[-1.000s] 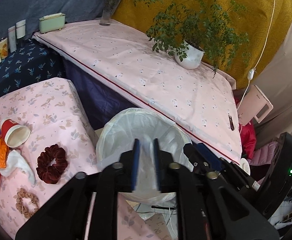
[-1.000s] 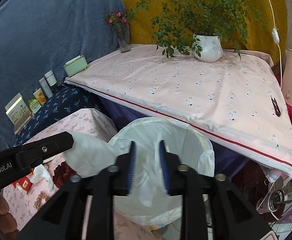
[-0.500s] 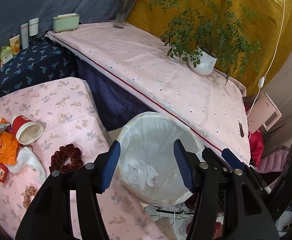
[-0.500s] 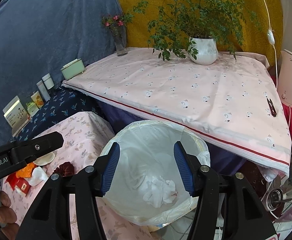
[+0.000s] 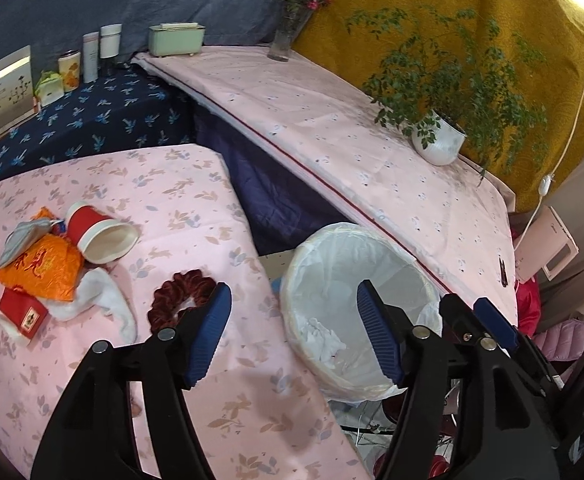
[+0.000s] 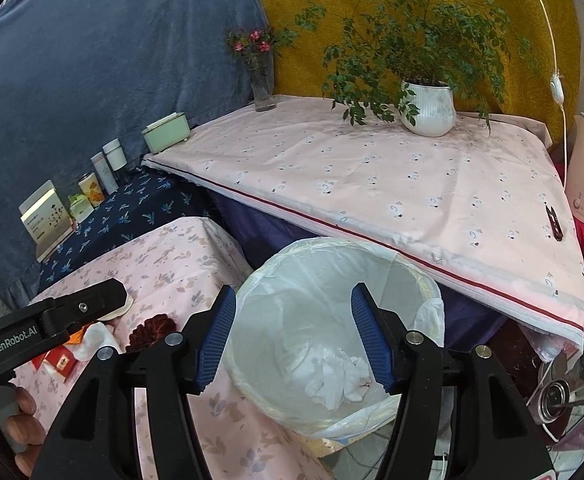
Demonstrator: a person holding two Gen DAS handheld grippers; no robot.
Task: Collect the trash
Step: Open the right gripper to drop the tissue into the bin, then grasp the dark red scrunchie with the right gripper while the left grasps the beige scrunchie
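A: Where is the trash bin point(image 6: 376, 280) right now?

B: It stands on the floor in the gap between the pink floral table point(image 5: 195, 208) and the long table with the pale spotted cloth point(image 6: 372, 184); a thin white liner covers its rim; crumpled white tissue point(image 6: 340, 376) lies at the bottom.

A: And the two grippers?

B: The right gripper point(image 6: 294, 340) hangs above the bin's mouth with its blue pads apart and nothing between them; its jaws have just been opening. The left gripper point(image 5: 294, 332) is just as free of load; its jaws have just been opening too and stand wide; one pad sits over the floral table's edge, the other over the bin.

A: What trash is left on the floral table?

B: A red paper cup point(image 5: 101, 232) lies on its side, mouth towards the bin; beside it is an orange wrapper point(image 5: 43, 264), a grey crumpled piece point(image 5: 21, 236), two small red packets point(image 5: 21, 312), and a white tissue point(image 5: 99, 300) that trails towards the near edge; all of it is clustered on the far-left part of the table, well apart from the bin.

A: Anything that isn't trash?

B: A dark red scrunchie point(image 5: 179, 296) lies just beside the left gripper's left pad; on the long table a potted plant point(image 6: 428, 108) and a vase of pink flowers point(image 6: 261, 76) stand near the back; a mint-green box point(image 5: 176, 39) sits at its corner.

A: Can you see the person?

B: Only fingers point(image 6: 21, 428) at the lower left of the right wrist view, wrapped round the left gripper's handle.
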